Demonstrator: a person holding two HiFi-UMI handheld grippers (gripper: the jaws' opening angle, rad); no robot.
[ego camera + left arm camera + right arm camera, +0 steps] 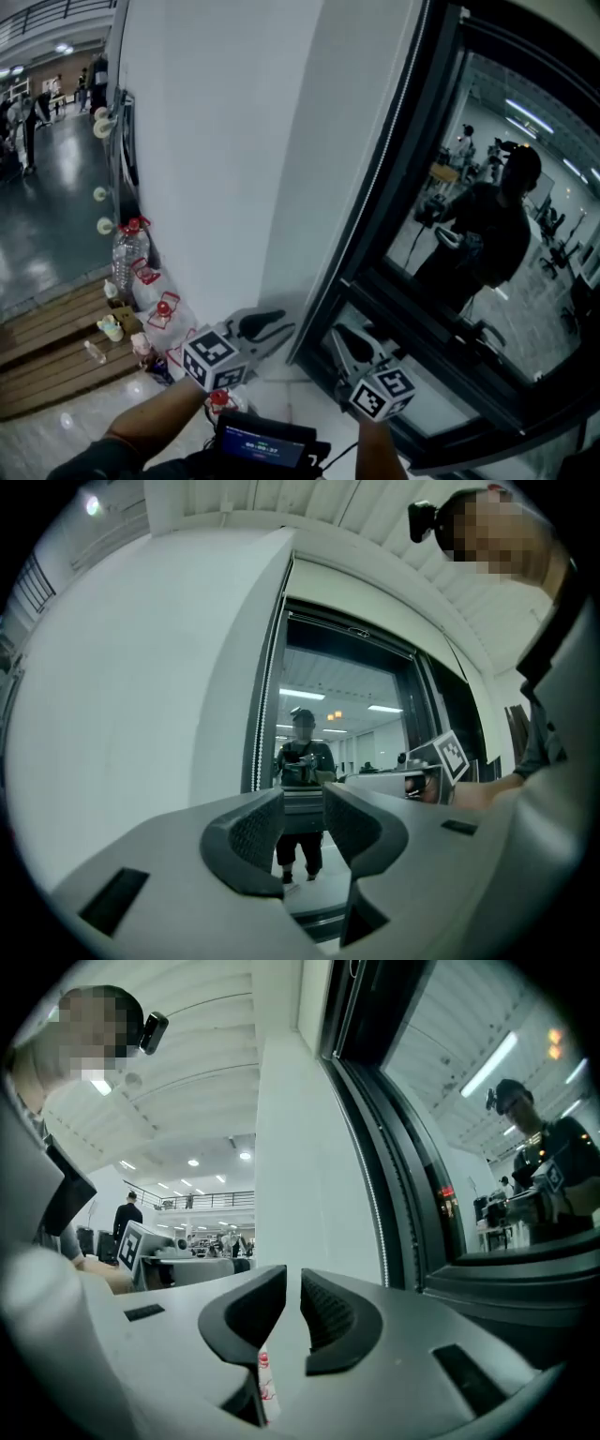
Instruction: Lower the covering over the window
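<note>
No covering across the window (548, 187) yet: bare glass top to bottom, mirroring a person (487, 230) with both grippers held out. Probably rolled up at the head of the frame (272, 667), under the dark bar (352, 630) in the left gripper view, though not sure from here. Down the frame's left edge, a beaded cord (255, 752), likely the way to bring the covering down; hanging free, touched by neither gripper.

Just beside that edge, left gripper (281, 330) held level, fingers wide apart and empty, with only the reflection visible through the gap. Near it on the window side, right gripper (345, 337), also level, fingers narrowly parted with nothing pinched and white wall (216, 141) seen between them. Presumably held up here to reach the cord; off to the left of the fingers in the left gripper view, off to their right in the right gripper view, so lined up with neither.

Cord plain in both gripper views, hardly traceable from the head. Only from the head: water bottle (129, 251), bags (161, 314) and wooden planks (47, 347) on the floor (37, 216) along the wall. Only from the right gripper: an open hall behind, with a railing (187, 1199) and distant people.
</note>
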